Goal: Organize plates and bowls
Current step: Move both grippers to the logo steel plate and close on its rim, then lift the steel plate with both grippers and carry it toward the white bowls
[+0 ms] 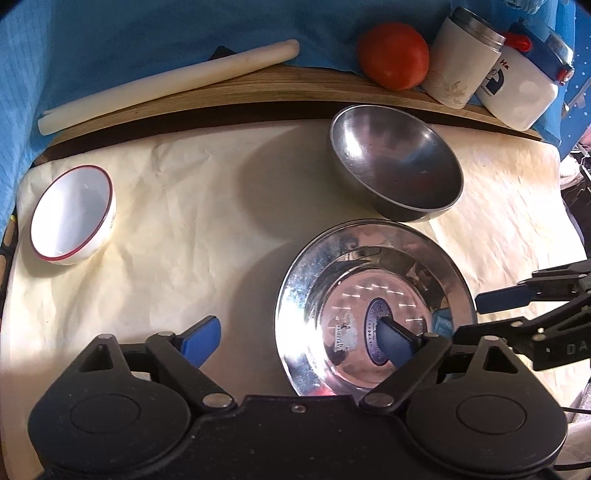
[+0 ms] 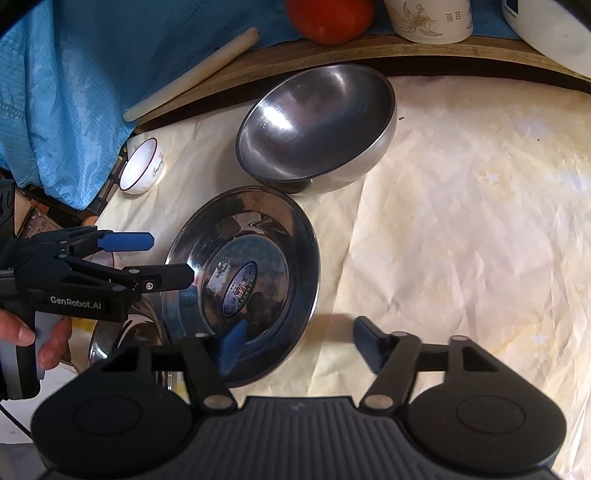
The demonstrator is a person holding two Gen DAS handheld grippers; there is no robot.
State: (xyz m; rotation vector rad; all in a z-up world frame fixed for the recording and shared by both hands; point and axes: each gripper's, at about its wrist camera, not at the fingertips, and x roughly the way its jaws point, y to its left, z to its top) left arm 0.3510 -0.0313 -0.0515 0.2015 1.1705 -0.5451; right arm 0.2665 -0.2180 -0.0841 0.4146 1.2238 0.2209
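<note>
A shiny steel plate with a blue sticker lies on the cream cloth; it also shows in the right wrist view. A steel bowl stands just behind it, also in the right wrist view. A white bowl with a red rim sits far left, small in the right wrist view. My left gripper is open, its right finger over the plate, its left finger beside it. My right gripper is open, its left finger over the plate's near rim. Neither holds anything.
On a wooden board at the back lie a white rolling pin, a red tomato, a cream canister and a white jar. Blue fabric hangs behind. Another steel dish lies at the left edge.
</note>
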